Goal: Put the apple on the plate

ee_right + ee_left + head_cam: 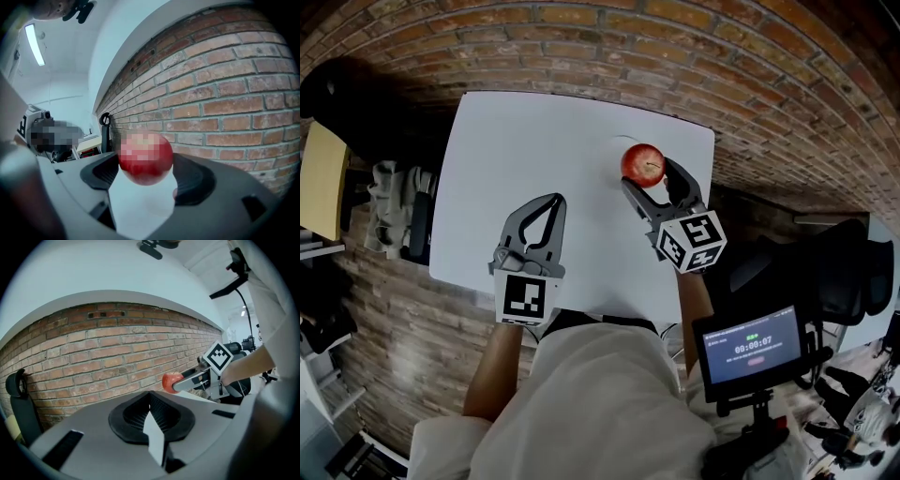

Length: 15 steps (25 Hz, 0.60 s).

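Observation:
A red apple [643, 163] is at the far right of the white table [534, 150], between the two fingers of my right gripper [647, 173], which is shut on it. In the right gripper view the apple [145, 158] fills the gap between the dark pads [194, 180], with white surface below. A faint curved line [619, 141] beside the apple may be the rim of a white plate; I cannot tell. My left gripper [554, 201] rests shut and empty near the table's middle front. From the left gripper view [150, 397] the apple [170, 380] shows at the right gripper's tip.
A brick wall [675, 66] runs behind the table's far edge. A small screen on a stand [750, 352] and a black chair [825, 272] stand to the right of the person. A yellow board [323, 178] and clutter [394, 211] lie left of the table.

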Each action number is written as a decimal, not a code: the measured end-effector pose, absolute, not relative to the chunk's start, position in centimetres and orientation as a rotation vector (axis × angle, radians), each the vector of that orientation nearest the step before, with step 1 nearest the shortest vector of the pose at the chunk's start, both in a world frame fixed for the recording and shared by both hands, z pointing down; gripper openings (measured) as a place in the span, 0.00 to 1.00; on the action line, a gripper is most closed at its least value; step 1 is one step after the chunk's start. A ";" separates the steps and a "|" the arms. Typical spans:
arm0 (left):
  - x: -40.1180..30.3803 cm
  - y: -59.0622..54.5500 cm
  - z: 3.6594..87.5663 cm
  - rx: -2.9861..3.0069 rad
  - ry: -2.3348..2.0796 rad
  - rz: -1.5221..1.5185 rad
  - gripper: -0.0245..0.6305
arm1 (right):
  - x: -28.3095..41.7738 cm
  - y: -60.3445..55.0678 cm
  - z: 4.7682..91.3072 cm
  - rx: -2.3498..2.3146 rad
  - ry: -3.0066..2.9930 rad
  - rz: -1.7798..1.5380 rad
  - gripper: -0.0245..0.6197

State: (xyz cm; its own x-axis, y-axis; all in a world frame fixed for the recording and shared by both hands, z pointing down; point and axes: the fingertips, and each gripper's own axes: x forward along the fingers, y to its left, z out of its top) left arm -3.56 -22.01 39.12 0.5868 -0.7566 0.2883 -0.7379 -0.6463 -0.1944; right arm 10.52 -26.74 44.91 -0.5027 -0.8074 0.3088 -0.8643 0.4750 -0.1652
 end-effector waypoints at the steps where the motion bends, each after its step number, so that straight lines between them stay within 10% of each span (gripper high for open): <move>1: -3.4 -22.1 39.4 -2.753 1.296 -0.549 0.05 | 10.5 -27.0 45.3 1.447 -2.528 0.452 0.59; 15: -2.0 -24.2 42.0 -2.786 1.297 -0.606 0.05 | 10.7 -29.9 49.1 1.386 -2.497 0.494 0.59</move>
State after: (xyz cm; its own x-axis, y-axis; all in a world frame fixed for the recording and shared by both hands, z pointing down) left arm -2.01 -24.19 42.00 0.5823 -0.7384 0.3402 -0.7349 -0.6570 -0.1682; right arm 10.67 -29.90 49.05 -0.5197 -0.7709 0.3683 -0.8531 0.4920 -0.1739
